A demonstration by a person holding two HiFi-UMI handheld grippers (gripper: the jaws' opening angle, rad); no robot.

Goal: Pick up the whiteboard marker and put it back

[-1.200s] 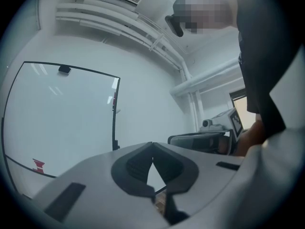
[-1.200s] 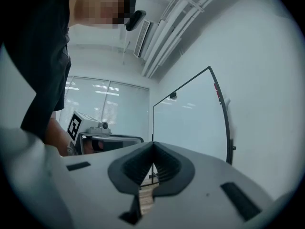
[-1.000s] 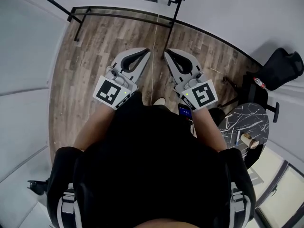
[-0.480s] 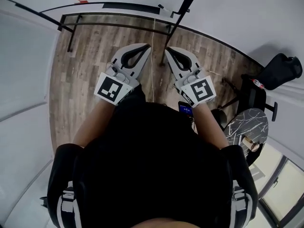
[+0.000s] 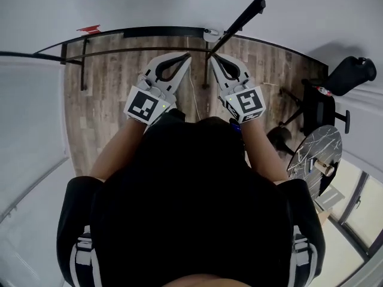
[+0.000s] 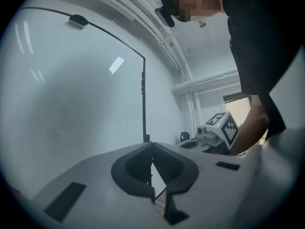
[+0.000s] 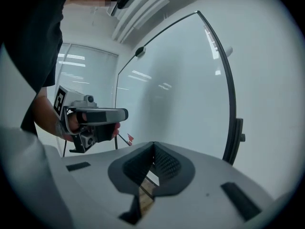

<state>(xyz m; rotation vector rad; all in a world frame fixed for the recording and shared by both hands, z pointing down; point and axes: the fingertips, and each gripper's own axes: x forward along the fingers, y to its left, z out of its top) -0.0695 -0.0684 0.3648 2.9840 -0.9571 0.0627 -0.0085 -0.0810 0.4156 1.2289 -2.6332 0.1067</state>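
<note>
No whiteboard marker can be made out in any view. My left gripper point(image 5: 187, 55) and right gripper point(image 5: 213, 57) are held side by side in front of me, both pointing at the foot of a large black-framed whiteboard point(image 5: 179, 5). Each is shut with nothing between its jaws. In the left gripper view the jaw tips point(image 6: 151, 144) meet against the pale board point(image 6: 71, 104). The right gripper view shows its tips point(image 7: 153, 143) closed too, with the left gripper point(image 7: 97, 116) off to the left. A small pale object point(image 5: 210, 34) sits on the board's lower rail; what it is I cannot tell.
The whiteboard stands on black legs point(image 5: 82, 70) over a wood-plank floor point(image 5: 108, 100). A black chair point(image 5: 353, 73) and a round marble-topped table point(image 5: 314, 154) stand at the right. A small red mark point(image 5: 88, 29) shows near the board's lower left.
I have moved forward: the whiteboard and its lower rail are nearer to both gripper tips. Both grippers travelled together and stayed shut. The chair and table have slid back at the right.
</note>
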